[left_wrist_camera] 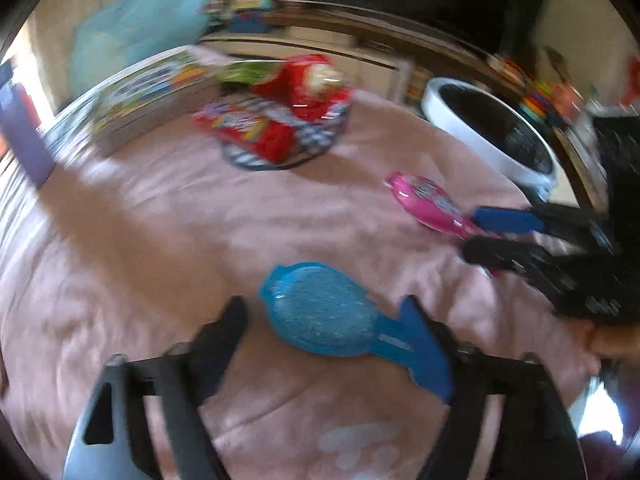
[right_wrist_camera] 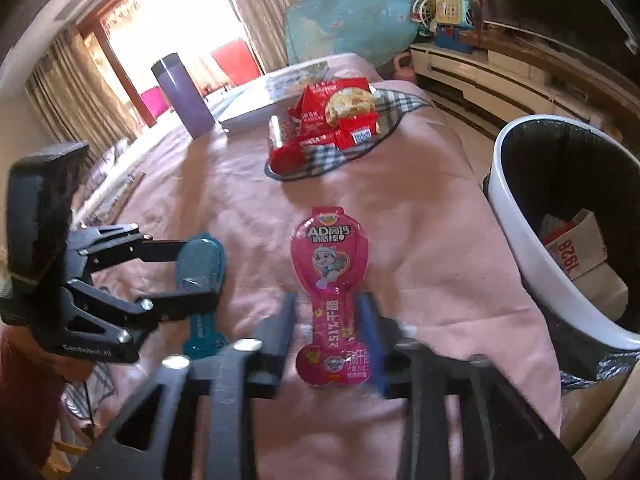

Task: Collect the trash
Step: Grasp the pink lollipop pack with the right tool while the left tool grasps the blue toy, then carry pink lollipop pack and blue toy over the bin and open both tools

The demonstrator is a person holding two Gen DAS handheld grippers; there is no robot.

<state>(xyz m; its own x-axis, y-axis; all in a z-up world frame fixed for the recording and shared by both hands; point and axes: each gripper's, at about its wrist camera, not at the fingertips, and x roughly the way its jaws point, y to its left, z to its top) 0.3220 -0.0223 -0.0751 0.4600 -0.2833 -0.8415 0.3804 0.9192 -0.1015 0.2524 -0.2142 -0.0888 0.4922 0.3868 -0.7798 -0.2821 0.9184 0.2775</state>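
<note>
A blue spoon-shaped wrapper (left_wrist_camera: 326, 310) lies on the pink cloth. My left gripper (left_wrist_camera: 326, 326) is open around it, one finger on each side; both show in the right wrist view, wrapper (right_wrist_camera: 200, 264) and gripper (right_wrist_camera: 198, 268). A pink spoon-shaped wrapper (right_wrist_camera: 330, 276) lies flat on the cloth. My right gripper (right_wrist_camera: 330, 320) is open with its fingers on either side of the wrapper's narrow neck; both show in the left wrist view, wrapper (left_wrist_camera: 426, 204) and gripper (left_wrist_camera: 472, 232). A white bin (right_wrist_camera: 532, 248) with a black liner stands to the right of the table, with cardboard inside.
Red snack packets (right_wrist_camera: 332, 124) sit on a checked cloth (right_wrist_camera: 396, 108) further back. A purple bottle (right_wrist_camera: 182, 94) and a flat box (right_wrist_camera: 272, 96) stand at the far end. The table edge (right_wrist_camera: 516, 300) runs beside the bin. A low cabinet (right_wrist_camera: 480, 68) is behind.
</note>
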